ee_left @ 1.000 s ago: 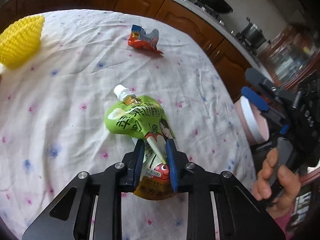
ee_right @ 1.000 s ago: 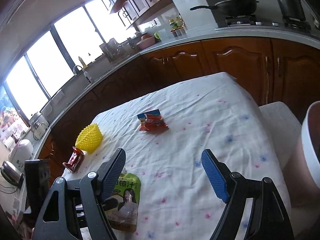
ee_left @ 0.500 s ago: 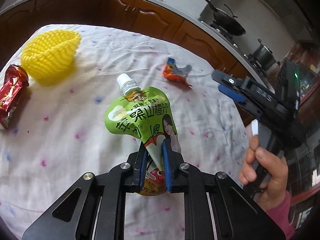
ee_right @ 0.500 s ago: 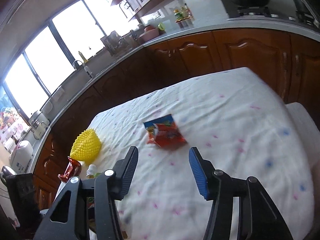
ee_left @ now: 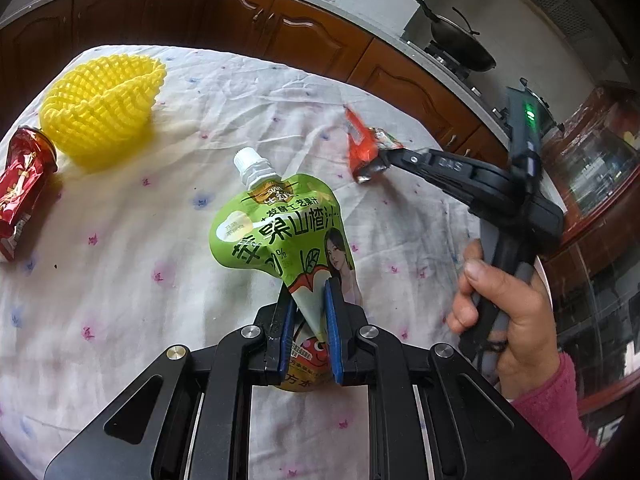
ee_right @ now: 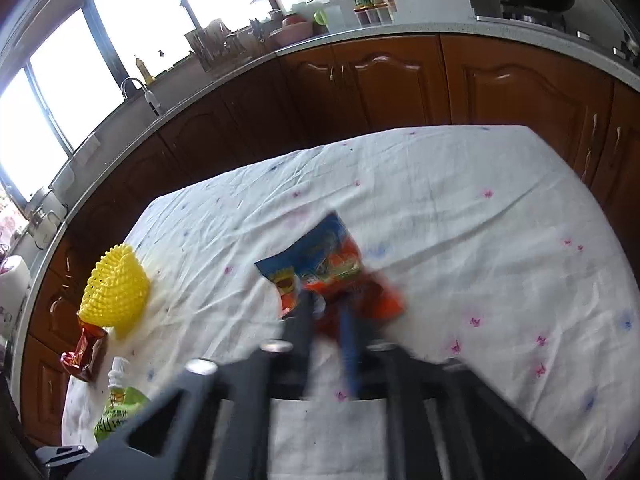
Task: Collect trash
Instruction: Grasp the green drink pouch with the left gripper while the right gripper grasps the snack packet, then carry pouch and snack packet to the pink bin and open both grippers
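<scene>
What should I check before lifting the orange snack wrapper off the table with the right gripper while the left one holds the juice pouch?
1. Right gripper closed on the orange snack wrapper: ok. Its fingers have just been closing and now pinch the wrapper's near edge.
2. Firmness of that pinch: cannot tell, the right wrist view is blurred.
3. Left gripper clamped on the green juice pouch: ok, gripped at its lower end.
4. Pouch cap in place: ok, the white cap is on.
5. Other trash clear of the lift: ok. The red wrapper and yellow foam net lie at the far side of the tablecloth.
</scene>
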Available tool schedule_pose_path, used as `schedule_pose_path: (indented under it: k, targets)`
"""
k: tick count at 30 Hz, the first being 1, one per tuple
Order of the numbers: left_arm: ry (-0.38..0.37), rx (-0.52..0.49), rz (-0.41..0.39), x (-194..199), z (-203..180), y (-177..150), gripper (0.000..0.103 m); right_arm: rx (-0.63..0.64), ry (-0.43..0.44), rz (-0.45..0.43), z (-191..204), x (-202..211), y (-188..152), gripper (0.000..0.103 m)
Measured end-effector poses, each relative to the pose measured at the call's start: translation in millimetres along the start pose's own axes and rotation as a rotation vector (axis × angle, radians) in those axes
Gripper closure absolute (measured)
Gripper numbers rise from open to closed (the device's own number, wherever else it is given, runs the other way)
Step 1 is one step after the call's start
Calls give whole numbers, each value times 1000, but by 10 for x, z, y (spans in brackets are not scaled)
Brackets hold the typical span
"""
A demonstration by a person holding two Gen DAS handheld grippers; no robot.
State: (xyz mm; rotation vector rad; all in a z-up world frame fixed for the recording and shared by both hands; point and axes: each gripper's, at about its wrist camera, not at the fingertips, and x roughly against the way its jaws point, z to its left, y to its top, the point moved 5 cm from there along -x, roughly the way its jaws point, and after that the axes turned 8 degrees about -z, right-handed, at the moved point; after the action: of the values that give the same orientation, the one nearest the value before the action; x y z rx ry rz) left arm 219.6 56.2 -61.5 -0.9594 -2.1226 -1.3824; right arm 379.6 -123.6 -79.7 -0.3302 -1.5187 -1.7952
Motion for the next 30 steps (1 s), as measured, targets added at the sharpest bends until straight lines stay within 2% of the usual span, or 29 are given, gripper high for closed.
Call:
schedule_pose_path:
  k: [6, 14, 30]
  targets:
    - [-17, -12, -15, 58, -103, 11, 90, -4, 31, -50, -12, 457, -99, 103]
    - [-71, -56, -15, 90, -462, -44, 90, -46, 35, -100, -168, 1132, -337, 103]
    - [-187, -188, 12, 70, -1365, -231, 90, -179, -65, -214, -818, 2237, -754, 103]
